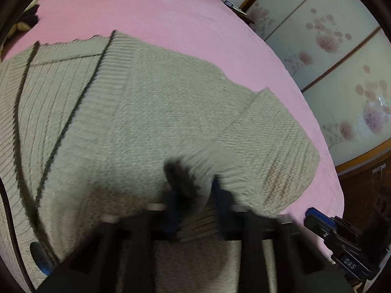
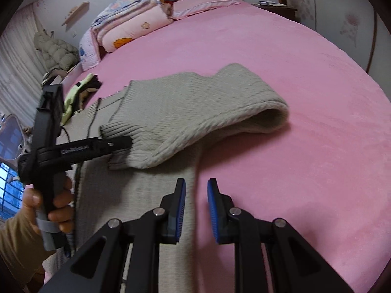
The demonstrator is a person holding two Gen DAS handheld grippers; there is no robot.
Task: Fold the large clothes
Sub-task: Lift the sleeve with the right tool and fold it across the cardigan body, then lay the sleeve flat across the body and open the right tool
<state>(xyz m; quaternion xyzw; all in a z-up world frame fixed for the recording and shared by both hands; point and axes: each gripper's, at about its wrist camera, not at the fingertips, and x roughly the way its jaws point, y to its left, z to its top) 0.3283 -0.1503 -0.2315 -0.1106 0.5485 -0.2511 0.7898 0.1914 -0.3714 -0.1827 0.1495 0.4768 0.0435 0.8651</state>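
The left hand-held gripper (image 2: 127, 144) is clenched on the ribbed cuff of the grey knit sweater (image 2: 185, 112), which lies spread on the pink bed (image 2: 305, 97). Soft, floppy and fairly heavy, it is best pinched at hems. The gripper's white lettering is unreadable. The right hand-held gripper (image 2: 196, 210) holds nothing, jaws slightly apart.

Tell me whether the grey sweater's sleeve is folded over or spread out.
Folded over: the sleeve lies across the sweater's body, its bend arching above the pink bedsheet.

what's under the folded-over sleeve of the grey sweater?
The sleeve, pinched at its cuff by the left gripper, arches over the sweater body and the pink bedsheet. Its fold gapes at the right; whatever lies deeper underneath is covered.
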